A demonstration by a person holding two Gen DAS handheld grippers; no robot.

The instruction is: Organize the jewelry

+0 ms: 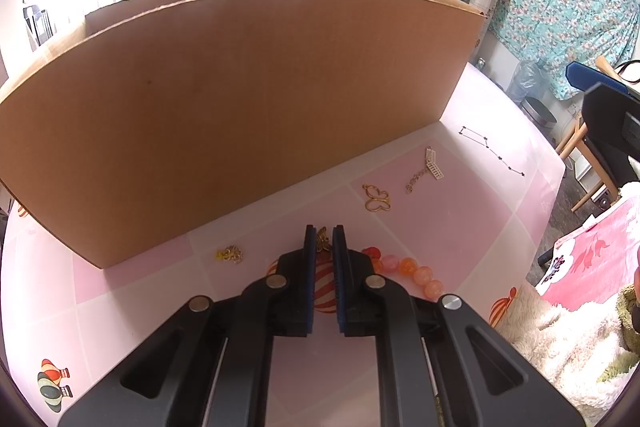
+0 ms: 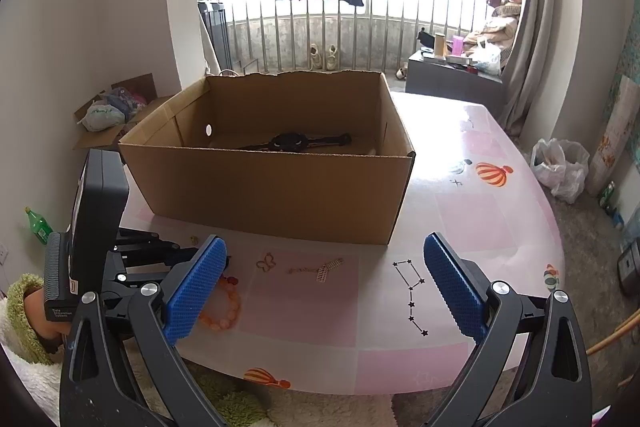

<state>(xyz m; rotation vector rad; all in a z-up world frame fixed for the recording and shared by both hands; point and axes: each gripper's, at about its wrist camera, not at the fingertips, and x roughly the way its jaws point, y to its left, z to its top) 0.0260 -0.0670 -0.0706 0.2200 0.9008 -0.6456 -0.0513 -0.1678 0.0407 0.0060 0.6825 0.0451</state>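
Observation:
My left gripper is shut on a small gold butterfly charm, just above the pink table. An orange bead bracelet lies right of its fingers. Further on are a gold butterfly outline pendant and a chain with ladder charms. A small gold tangle sits to the left by the cardboard box. My right gripper hangs open and empty over the table's near edge. The left gripper's black body shows at its left.
The open box holds a black item on its floor. The tablecloth carries printed balloons and a star pattern. A fluffy white cover lies off the table's near side. A chair stands beyond the right edge.

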